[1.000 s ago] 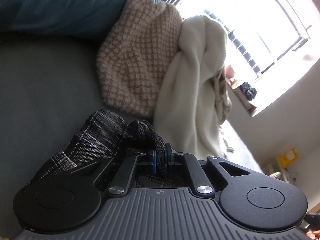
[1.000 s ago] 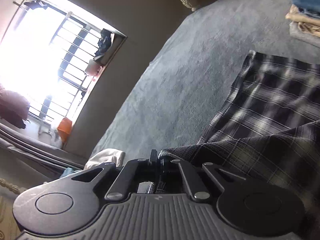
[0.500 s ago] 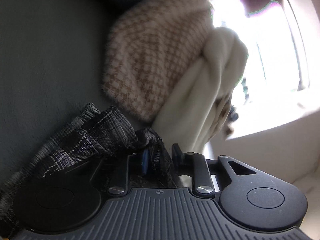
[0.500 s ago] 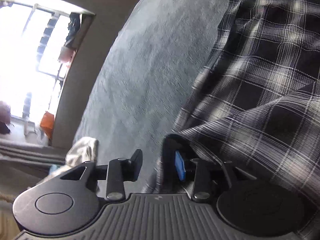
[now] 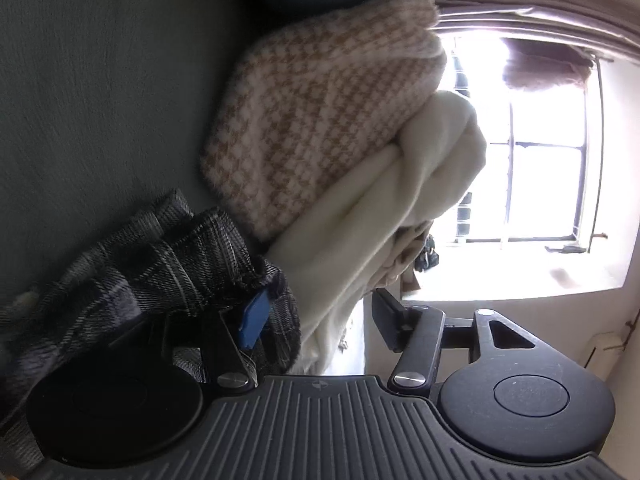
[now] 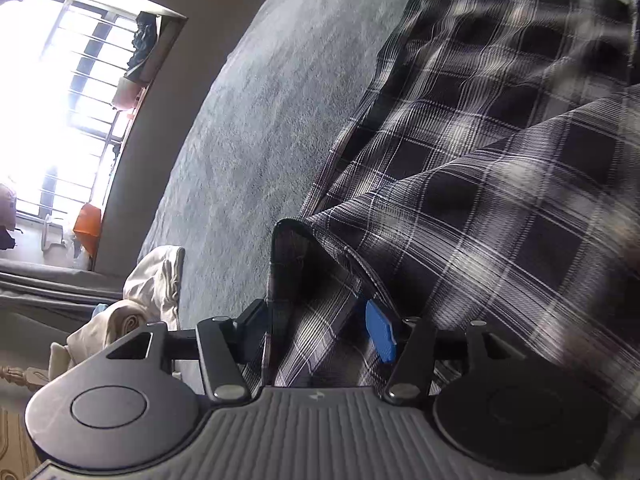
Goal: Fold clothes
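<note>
We have the black-and-white plaid woven garment lying on the grey bedcover, one layer doubled over another. Both our tools stand with jaws spread: the left gripper has plaid cloth bunched over its blue-padded finger but nothing pinched, and the right gripper has a standing edge of the fabric between its fingers, unclamped. We judge this to sit at a fold's edge, either letting go or about to take hold. Both grippers sit low, close to the bed, pointing along it. Beside the left one, a tan houndstooth knit leans on a cream fleece.
</note>
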Action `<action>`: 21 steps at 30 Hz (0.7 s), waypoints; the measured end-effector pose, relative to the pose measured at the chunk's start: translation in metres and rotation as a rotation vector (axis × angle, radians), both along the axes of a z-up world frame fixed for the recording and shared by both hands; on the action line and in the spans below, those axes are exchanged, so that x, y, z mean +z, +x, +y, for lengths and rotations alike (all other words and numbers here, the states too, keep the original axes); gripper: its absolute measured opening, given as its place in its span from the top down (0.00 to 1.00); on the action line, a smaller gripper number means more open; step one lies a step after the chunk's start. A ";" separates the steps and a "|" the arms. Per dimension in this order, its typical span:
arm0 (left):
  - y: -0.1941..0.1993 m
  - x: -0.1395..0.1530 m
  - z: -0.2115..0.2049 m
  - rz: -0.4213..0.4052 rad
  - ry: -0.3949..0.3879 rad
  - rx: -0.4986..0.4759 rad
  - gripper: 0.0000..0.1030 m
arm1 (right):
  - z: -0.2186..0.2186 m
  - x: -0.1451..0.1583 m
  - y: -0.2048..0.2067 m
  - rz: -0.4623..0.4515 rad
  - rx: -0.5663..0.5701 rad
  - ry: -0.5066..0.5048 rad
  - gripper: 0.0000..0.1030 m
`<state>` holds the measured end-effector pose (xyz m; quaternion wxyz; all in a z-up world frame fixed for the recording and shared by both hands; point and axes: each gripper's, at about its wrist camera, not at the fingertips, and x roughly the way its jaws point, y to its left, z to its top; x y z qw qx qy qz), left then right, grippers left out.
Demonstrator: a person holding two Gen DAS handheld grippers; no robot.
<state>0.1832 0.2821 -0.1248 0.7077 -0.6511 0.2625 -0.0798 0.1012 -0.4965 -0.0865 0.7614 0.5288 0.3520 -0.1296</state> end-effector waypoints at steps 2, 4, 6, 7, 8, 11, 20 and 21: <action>-0.009 0.009 0.006 -0.002 0.018 0.003 0.44 | -0.001 0.006 -0.010 -0.016 0.000 0.003 0.43; -0.021 0.019 0.011 -0.004 0.045 0.003 0.44 | -0.001 0.012 -0.020 -0.040 -0.003 0.029 0.42; -0.038 0.028 0.017 -0.006 0.085 -0.004 0.43 | 0.001 0.014 -0.031 -0.070 0.000 0.083 0.42; -0.047 0.032 0.019 -0.007 0.105 -0.008 0.42 | 0.004 0.015 -0.037 -0.086 0.004 0.115 0.42; -0.056 0.036 0.021 -0.006 0.126 -0.014 0.41 | 0.007 0.015 -0.043 -0.102 0.014 0.142 0.42; -0.090 0.043 0.023 0.019 0.193 -0.049 0.41 | 0.028 0.012 -0.058 -0.139 0.059 0.245 0.40; -0.149 0.009 -0.002 0.133 0.290 -0.100 0.39 | 0.112 -0.045 -0.090 -0.093 0.142 0.484 0.37; -0.150 0.004 -0.005 0.147 0.306 -0.097 0.39 | 0.118 -0.050 -0.090 -0.080 0.149 0.473 0.37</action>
